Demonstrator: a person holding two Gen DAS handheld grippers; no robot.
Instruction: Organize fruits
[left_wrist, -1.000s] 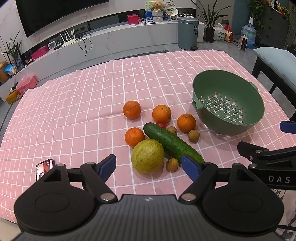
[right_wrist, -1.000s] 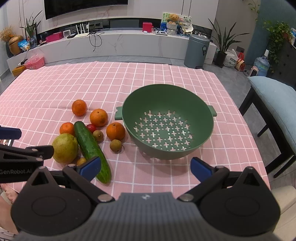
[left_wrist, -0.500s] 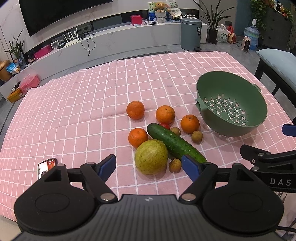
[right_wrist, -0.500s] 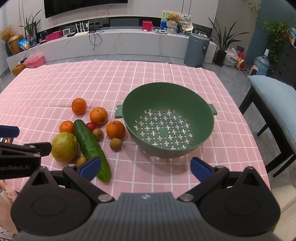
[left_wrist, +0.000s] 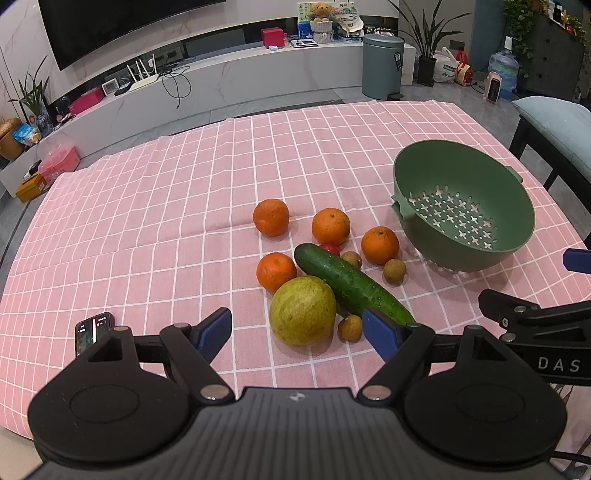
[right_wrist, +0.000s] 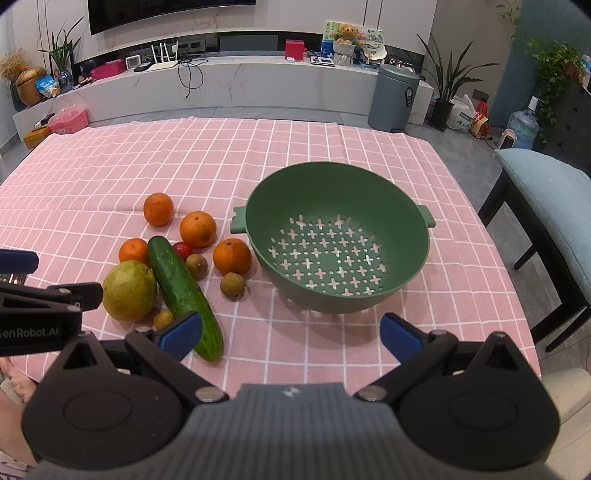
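Fruit lies loose in a cluster on the pink checked cloth (left_wrist: 147, 229), none yet in the green colander (right_wrist: 336, 206), which stands empty just right of the pile, likely as the collecting vessel. Four oranges ring a cucumber (left_wrist: 351, 284); a large yellow-green pear (left_wrist: 302, 311) touches the cucumber's left side, with small brown fruits scattered between. Left gripper (left_wrist: 297, 334) hangs wide open, holding nothing, lined up on the pear. Right gripper (right_wrist: 291, 334) is likewise wide open and empty, facing the colander. A phone (left_wrist: 92, 332) rests near the cloth's front edge
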